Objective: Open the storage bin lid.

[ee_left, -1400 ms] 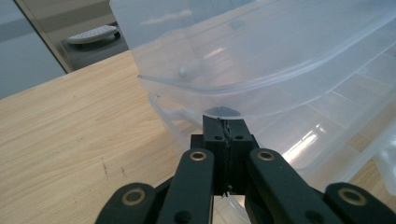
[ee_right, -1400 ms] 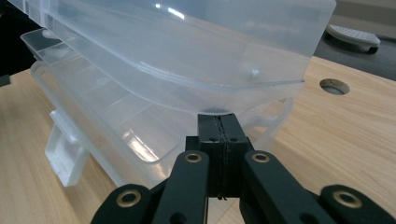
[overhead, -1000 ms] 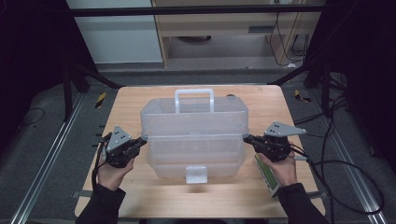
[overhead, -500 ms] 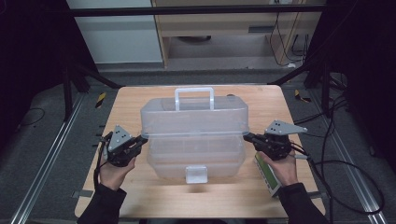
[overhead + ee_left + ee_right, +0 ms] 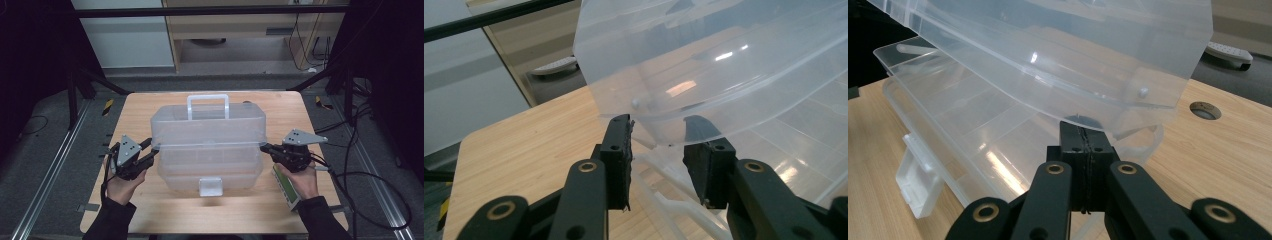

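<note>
The clear plastic storage box point(image 5: 209, 150) sits in the middle of the high view on the wooden tabletop point(image 5: 150, 107), its carry handle point(image 5: 208, 105) toward the top of the frame and its white front latch point(image 5: 210, 186) toward the bottom, hanging loose; the lid point(image 5: 209, 125) stands slightly raised off the base, a gap showing along the seam in both gripper views, so the work in hand looks like lifting the lid from its two ends at once

The left hand-held gripper point(image 5: 152, 150), at the left of the high view, sits at the box's left end; in the left gripper view its jaws have just been opening and now stand apart, the lid's lower edge point(image 5: 674, 135) passing above and between them with no pad pressing on it point(image 5: 621, 145); it seems to have let go of that rim, perhaps to take a fresh bite

The right hand-held gripper point(image 5: 264, 147), at the right of the high view, is fully closed; in the right gripper view its jaws meet point(image 5: 1083, 137) directly beneath the lid's corner, and I cannot tell whether a thin lip is pinched or the closed tip merely props the lid from below; either way it appears to keep that end up

A flat green-and-white object point(image 5: 286, 186) lies under the right hand at the lower right
</note>
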The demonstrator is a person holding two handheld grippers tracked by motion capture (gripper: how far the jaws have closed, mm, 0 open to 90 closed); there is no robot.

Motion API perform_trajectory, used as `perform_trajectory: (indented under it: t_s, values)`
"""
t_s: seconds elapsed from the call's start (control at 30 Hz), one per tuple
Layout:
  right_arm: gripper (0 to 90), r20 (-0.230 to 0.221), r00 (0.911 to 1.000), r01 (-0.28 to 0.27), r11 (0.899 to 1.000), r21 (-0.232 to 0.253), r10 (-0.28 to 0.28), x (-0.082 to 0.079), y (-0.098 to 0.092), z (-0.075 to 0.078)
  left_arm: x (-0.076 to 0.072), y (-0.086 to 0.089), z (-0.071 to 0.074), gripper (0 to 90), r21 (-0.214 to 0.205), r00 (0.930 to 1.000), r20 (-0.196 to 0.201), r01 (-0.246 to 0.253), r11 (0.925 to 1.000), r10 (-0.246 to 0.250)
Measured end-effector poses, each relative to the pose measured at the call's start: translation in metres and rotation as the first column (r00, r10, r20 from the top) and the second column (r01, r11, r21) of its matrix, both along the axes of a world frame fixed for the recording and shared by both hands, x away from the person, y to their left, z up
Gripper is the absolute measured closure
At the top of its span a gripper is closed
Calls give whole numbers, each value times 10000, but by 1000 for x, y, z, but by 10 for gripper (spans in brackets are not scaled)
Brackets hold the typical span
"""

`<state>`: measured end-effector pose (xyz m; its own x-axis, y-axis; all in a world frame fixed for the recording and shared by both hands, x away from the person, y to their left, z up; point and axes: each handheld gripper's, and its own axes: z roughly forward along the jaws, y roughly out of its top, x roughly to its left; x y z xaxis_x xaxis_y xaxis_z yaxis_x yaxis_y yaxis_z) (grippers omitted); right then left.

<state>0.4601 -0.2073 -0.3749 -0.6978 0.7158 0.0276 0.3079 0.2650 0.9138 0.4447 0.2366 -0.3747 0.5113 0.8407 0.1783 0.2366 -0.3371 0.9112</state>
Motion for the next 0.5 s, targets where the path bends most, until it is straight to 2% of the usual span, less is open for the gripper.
perform_trajectory:
  t_s: [0.27,0.37,0.5]
  values:
    - [898,13,10000,14,10000,-14,-14,0,1,-1,2,0,1,648,-10,10000,-22,-24,10000,24]
    - [880,-19,9998,206,9995,-246,-207,0,1,-2,3,1,1,651,-41,10000,-61,-67,10000,67]
    - [851,-288,9982,518,9975,-483,-532,0,-3,-6,3,1,1,652,-95,9999,-89,-79,9999,79]
